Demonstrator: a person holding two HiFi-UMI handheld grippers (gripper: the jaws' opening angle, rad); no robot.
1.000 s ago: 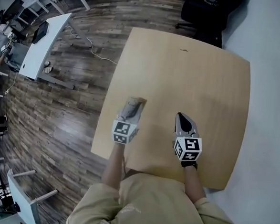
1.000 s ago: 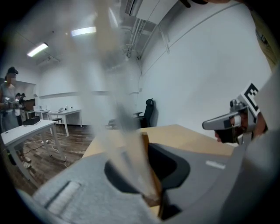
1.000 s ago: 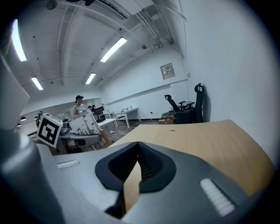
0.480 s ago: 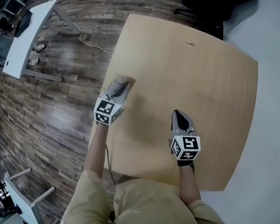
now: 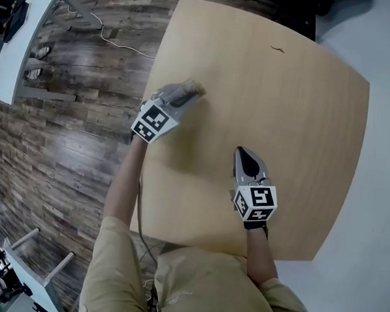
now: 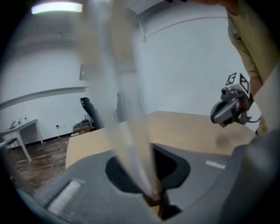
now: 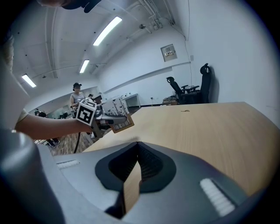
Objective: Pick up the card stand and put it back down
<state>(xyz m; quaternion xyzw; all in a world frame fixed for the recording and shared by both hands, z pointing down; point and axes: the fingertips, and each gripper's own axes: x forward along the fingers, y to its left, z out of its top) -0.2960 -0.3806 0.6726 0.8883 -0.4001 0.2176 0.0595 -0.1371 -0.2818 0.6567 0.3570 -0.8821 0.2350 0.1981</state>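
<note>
Holding the card stand (image 7: 121, 124) clenched in the left gripper (image 5: 185, 91) jaws, up off the surface (image 5: 284, 111) near its left edge. Right gripper (image 5: 243, 154) jaws closed, gripping nothing. Probably needing a gentle, level set-down next, then letting go.

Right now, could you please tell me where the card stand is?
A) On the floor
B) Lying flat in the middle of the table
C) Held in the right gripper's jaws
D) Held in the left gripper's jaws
D: the left gripper has its jaws shut on the card stand, holding it in the air near the table's left edge.
</note>
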